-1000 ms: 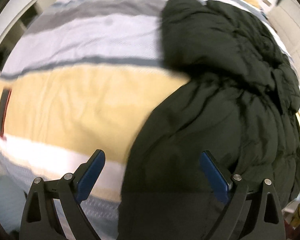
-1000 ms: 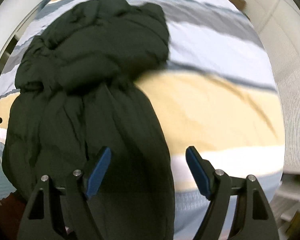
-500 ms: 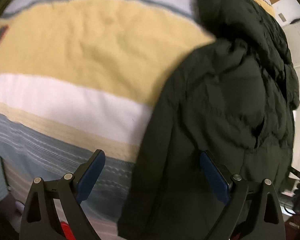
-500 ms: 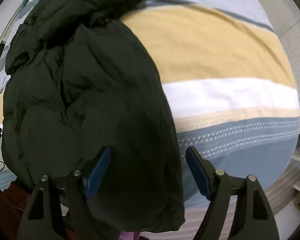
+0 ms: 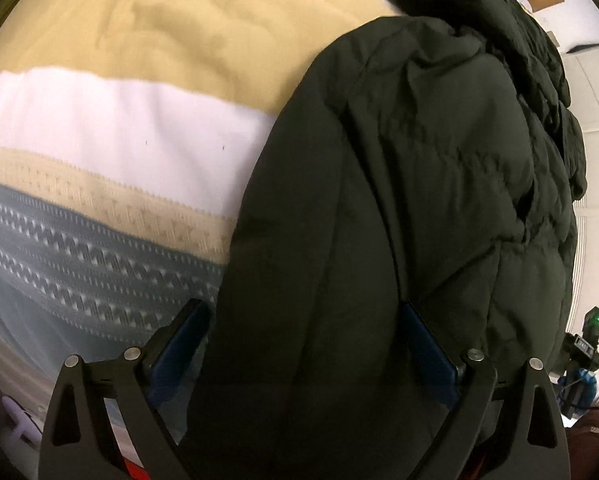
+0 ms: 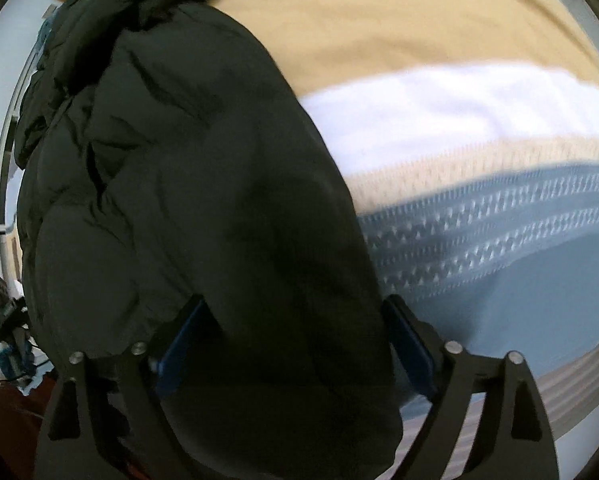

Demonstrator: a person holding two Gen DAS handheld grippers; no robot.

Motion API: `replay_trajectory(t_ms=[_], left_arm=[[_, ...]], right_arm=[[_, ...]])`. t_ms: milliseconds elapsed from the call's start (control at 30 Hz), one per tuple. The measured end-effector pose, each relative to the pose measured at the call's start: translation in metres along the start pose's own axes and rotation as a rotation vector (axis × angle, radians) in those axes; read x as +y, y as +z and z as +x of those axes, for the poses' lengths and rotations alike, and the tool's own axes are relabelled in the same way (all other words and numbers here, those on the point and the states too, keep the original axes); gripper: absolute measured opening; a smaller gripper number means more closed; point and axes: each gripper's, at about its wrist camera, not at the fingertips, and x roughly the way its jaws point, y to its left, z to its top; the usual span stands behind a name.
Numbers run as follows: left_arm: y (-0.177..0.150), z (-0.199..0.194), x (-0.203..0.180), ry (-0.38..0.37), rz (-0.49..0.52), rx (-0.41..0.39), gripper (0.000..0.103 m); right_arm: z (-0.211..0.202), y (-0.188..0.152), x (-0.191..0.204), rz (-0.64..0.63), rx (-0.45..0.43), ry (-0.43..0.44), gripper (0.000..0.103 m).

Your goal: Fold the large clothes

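As both grippers came down toward the bed's (image 5: 111, 120) near edge, the dark jacket (image 5: 419, 184) now fills the gap between the released fingers of my left gripper (image 5: 307, 344) and right gripper (image 6: 295, 336). Its hem, toward 6 o'clock, is probably within reach for the next fold.

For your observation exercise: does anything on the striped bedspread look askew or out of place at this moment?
The dark puffer jacket lies rumpled and unfolded, slanting across the bedspread, its lower end reaching the bed's near edge between the open left gripper and open right gripper. Nothing looks damaged.
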Motion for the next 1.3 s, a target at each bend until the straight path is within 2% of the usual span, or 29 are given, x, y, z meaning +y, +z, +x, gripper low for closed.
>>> replay_trajectory(t_ms=[167,233,300,333,400,433,467,500,567,667,800,967,1033,1067,1200,1300], left_arm=[[-0.014,0.009,-0.001,-0.02,-0.01,0.037,0.098],[-0.022,0.01,-0.001,-0.036,-0.022,0.059,0.09],[-0.042,0.009,-0.001,-0.066,-0.055,0.062,0.07],[-0.046,0.008,-0.001,-0.09,-0.072,0.066,0.063],[-0.053,0.005,0.0,-0.137,-0.09,0.075,0.039],[-0.055,0.004,-0.004,-0.148,-0.087,0.08,0.033],[-0.055,0.002,-0.008,-0.154,-0.074,0.083,0.022],[-0.056,0.0,-0.014,-0.159,-0.057,0.085,0.013],[-0.052,-0.008,-0.023,-0.175,-0.042,0.08,0.01],[-0.038,-0.036,-0.036,-0.26,-0.072,0.007,0.008],[-0.024,-0.071,-0.046,-0.335,-0.11,-0.096,0.008],[0.015,-0.115,-0.05,-0.432,-0.134,-0.209,0.008],[0.042,-0.133,-0.054,-0.478,-0.133,-0.252,0.008],[0.064,-0.135,-0.068,-0.499,-0.132,-0.268,0.008],[0.11,-0.163,-0.094,-0.605,-0.118,-0.359,0.008],[0.144,-0.174,-0.104,-0.647,-0.123,-0.4,0.008]], right_arm=[[0.008,-0.011,-0.002,0.028,0.076,0.064,0.092],[0.01,-0.017,-0.002,0.04,0.107,0.081,0.091],[0.01,-0.022,-0.001,0.05,0.123,0.096,0.091],[0.01,-0.022,0.0,0.054,0.13,0.109,0.087],[0.008,-0.025,0.0,0.061,0.139,0.14,0.067],[0.008,-0.024,0.001,0.064,0.136,0.153,0.05],[0.006,-0.024,0.004,0.065,0.131,0.164,0.037],[0.003,-0.023,0.008,0.058,0.129,0.174,0.031],[-0.003,-0.024,0.017,0.028,0.125,0.18,0.017],[-0.019,-0.028,0.033,-0.015,0.088,0.208,0.012],[-0.05,-0.014,0.049,-0.012,-0.039,0.267,0.011],[-0.097,0.035,0.058,-0.007,-0.21,0.329,0.011],[-0.115,0.057,0.06,-0.001,-0.281,0.36,0.011],[-0.123,0.066,0.063,-0.002,-0.315,0.377,0.011],[-0.162,0.107,0.074,-0.024,-0.427,0.448,0.011],[-0.182,0.132,0.084,-0.033,-0.497,0.502,0.011]])
